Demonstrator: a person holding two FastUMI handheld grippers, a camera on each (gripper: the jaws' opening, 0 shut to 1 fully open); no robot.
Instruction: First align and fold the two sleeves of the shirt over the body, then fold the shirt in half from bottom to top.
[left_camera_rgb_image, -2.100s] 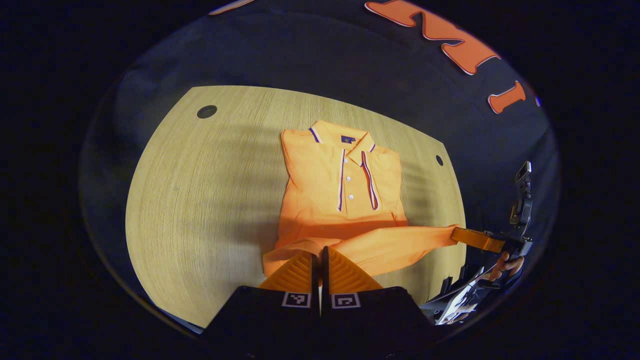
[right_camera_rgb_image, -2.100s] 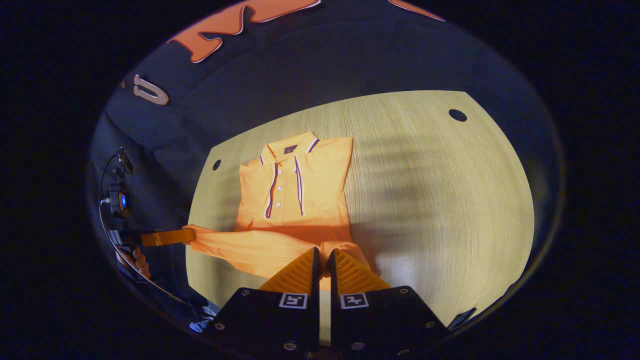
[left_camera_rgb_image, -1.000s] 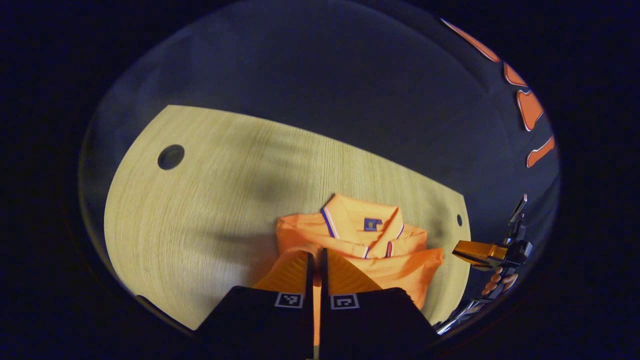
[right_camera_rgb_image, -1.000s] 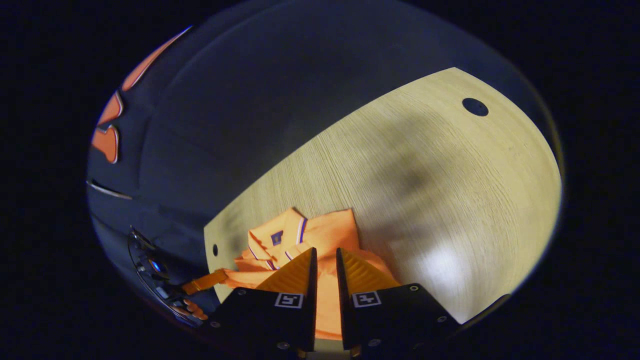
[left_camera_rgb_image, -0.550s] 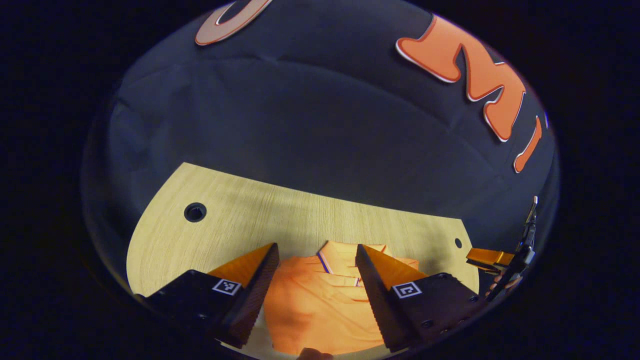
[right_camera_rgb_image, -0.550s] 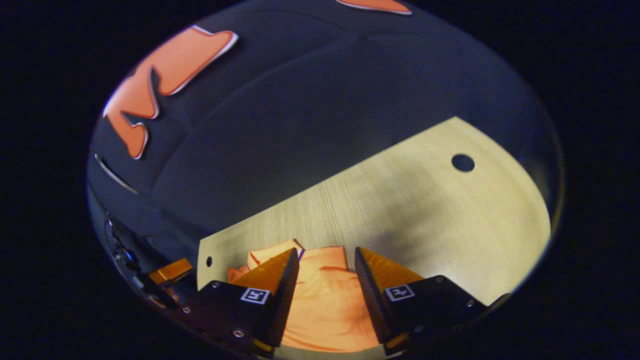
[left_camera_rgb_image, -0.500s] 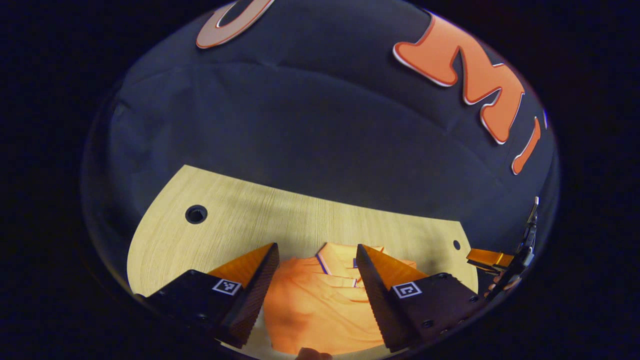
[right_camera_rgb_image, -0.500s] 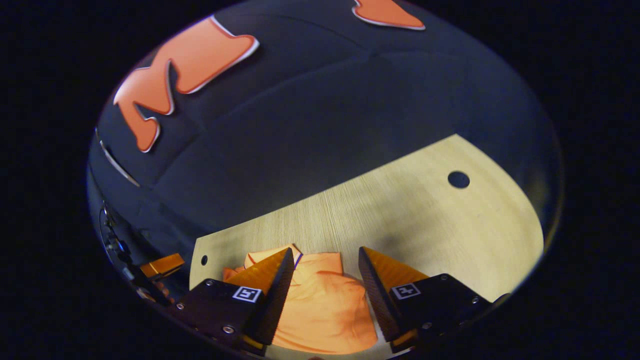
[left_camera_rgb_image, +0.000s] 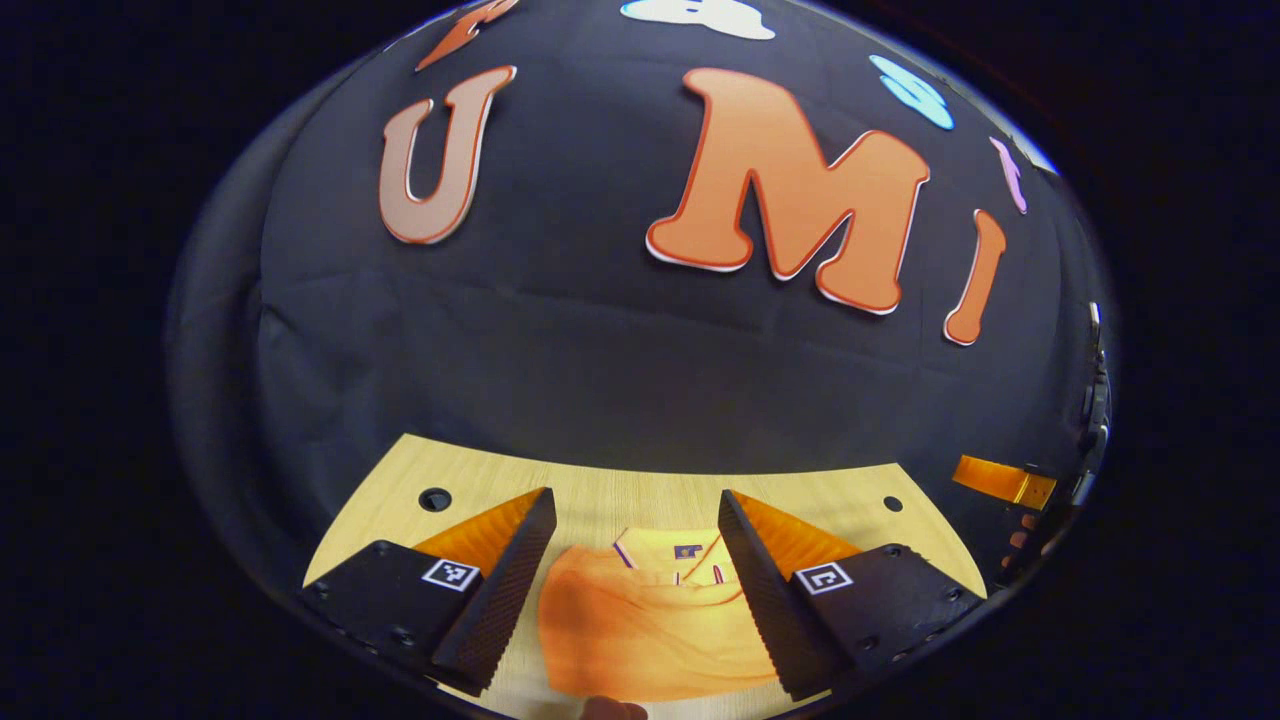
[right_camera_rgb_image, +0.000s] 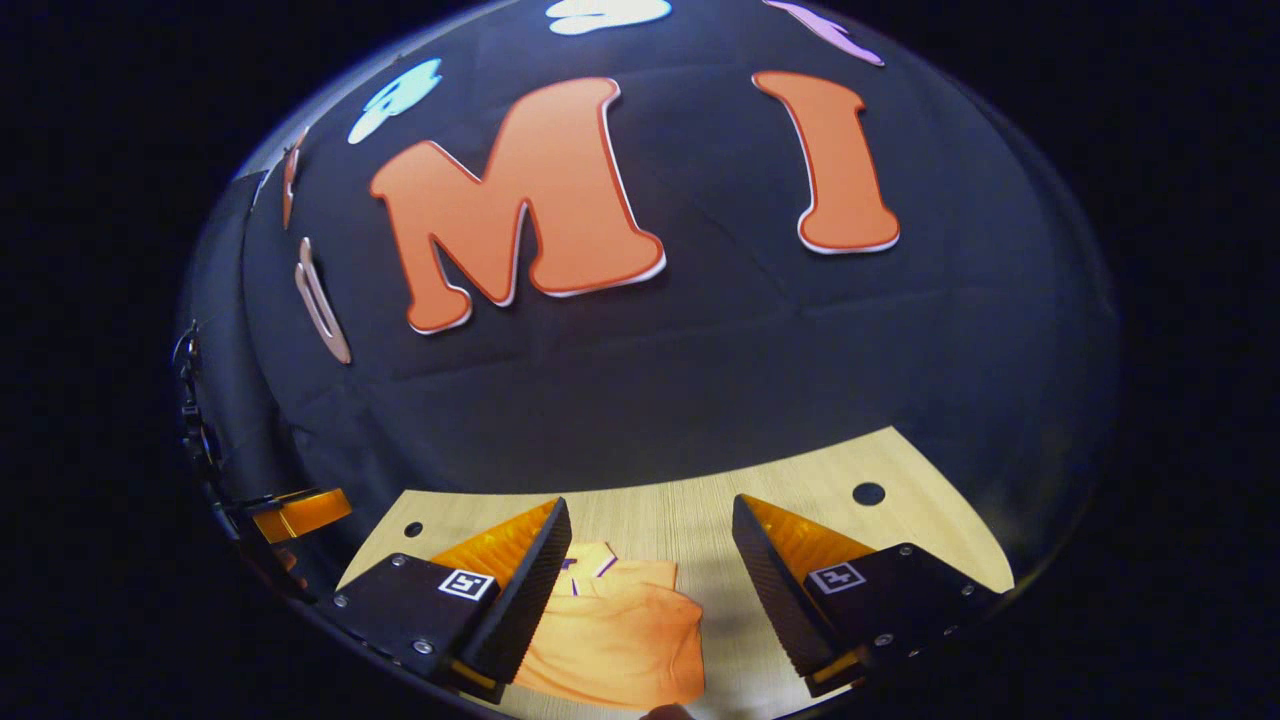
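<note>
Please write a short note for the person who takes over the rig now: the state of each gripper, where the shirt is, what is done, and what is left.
Left gripper: open, holding nothing, above the shirt.
Right gripper: open, holding nothing, also above the shirt.
Shirt: lies on the wooden table, bottom half folded up over the body, collar showing at the far edge.
Done: judging by the compact shape, the sleeve folds and the bottom-to-top fold appear finished.
Left: probably nothing; perhaps check that the edges line up, since the near part of the shirt is cut off from view.
</note>
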